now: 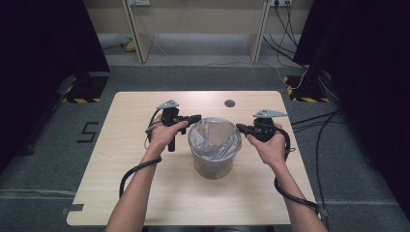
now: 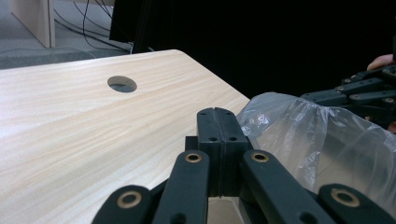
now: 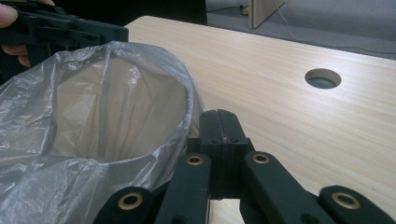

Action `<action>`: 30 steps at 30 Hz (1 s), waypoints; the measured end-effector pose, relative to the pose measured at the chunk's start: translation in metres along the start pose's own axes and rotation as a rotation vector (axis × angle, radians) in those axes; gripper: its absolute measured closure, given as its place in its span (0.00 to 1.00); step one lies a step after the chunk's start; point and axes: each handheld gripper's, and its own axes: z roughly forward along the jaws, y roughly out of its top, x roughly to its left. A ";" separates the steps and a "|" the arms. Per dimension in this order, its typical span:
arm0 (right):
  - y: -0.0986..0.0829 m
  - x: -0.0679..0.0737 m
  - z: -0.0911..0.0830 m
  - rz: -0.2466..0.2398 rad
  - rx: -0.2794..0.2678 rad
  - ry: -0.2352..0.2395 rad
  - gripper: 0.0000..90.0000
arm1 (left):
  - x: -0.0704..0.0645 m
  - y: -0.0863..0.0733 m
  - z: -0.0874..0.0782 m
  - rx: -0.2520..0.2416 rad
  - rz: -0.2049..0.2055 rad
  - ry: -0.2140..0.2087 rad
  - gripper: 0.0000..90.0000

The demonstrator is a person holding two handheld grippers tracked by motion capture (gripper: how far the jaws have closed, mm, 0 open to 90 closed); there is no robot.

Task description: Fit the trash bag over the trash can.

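Bin (image 1: 214, 164), a small round one lined with a clear plastic bag (image 1: 215, 140), stands near the middle of the pale wooden surface (image 1: 121, 159), between the two hands; the bag's edge is folded out over the rim and lies crinkled around it; the left claw (image 1: 197, 117) sits just beside the rim on the bin's left, its jaws pressed together with nothing between them, as the left gripper view shows, where its tip (image 2: 220, 122) stands next to the bag (image 2: 322, 154) without clearly gripping it; the right claw (image 1: 239, 127) is at the opposite side of the rim, its jaws likewise pressed together and empty, its tip (image 3: 223, 128) right at the folded plastic (image 3: 93, 140); whether either tip touches the bag cannot be told; a round cable hole (image 1: 229, 103) lies in the surface beyond the bin, well apart from it; each claw trails a black cable along the forearm.
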 end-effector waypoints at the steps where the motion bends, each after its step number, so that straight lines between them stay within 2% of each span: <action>1: 0.000 0.000 0.000 -0.002 0.003 0.002 1.00 | 0.000 0.000 0.000 0.000 -0.006 0.004 1.00; 4: -0.001 0.001 0.001 -0.009 0.013 0.003 1.00 | -0.002 0.000 0.001 0.012 -0.008 0.035 1.00; 5: -0.001 0.001 0.002 -0.011 0.019 0.002 1.00 | -0.002 0.000 0.001 0.049 0.023 0.088 1.00; 6: -0.002 0.001 0.003 -0.030 0.046 -0.021 1.00 | 0.000 -0.002 0.002 0.085 0.046 0.137 1.00; 7: -0.005 0.000 0.004 -0.038 0.061 -0.039 1.00 | 0.003 -0.005 0.000 0.059 -0.001 0.105 1.00; 8: -0.009 -0.001 0.004 -0.002 0.047 -0.015 1.00 | 0.000 -0.005 -0.003 0.021 0.002 0.075 1.00; 9: -0.011 0.001 0.002 -0.011 0.039 -0.019 1.00 | -0.005 -0.003 -0.005 0.023 0.051 0.090 1.00; 10: -0.012 0.003 0.001 -0.030 0.039 -0.039 1.00 | -0.006 -0.001 -0.006 0.020 0.065 0.098 1.00; 12: -0.013 0.001 0.002 -0.031 0.034 -0.050 1.00 | -0.003 0.000 -0.007 0.023 0.080 0.119 1.00; 13: -0.012 0.000 0.002 -0.035 0.034 -0.049 1.00 | -0.002 0.000 -0.008 0.025 0.077 0.116 1.00; 14: -0.011 0.000 0.001 -0.043 0.033 -0.049 0.94 | -0.001 0.000 -0.009 0.023 0.077 0.119 0.99; 17: -0.012 -0.002 0.002 -0.042 0.027 -0.067 0.84 | 0.000 -0.002 -0.009 0.018 0.083 0.128 0.90; 21: -0.013 -0.001 -0.002 -0.025 0.005 -0.083 0.78 | 0.000 -0.003 -0.012 -0.005 0.086 0.153 0.82; 24: -0.012 0.000 -0.008 -0.012 -0.020 -0.115 0.72 | -0.001 -0.003 -0.017 -0.027 0.095 0.172 0.77; 27: -0.009 0.000 -0.014 -0.006 -0.051 -0.144 0.68 | -0.004 -0.002 -0.023 -0.051 0.118 0.188 0.70; 30: -0.006 0.000 -0.019 -0.008 -0.062 -0.146 0.65 | -0.010 0.000 -0.030 -0.073 0.135 0.200 0.63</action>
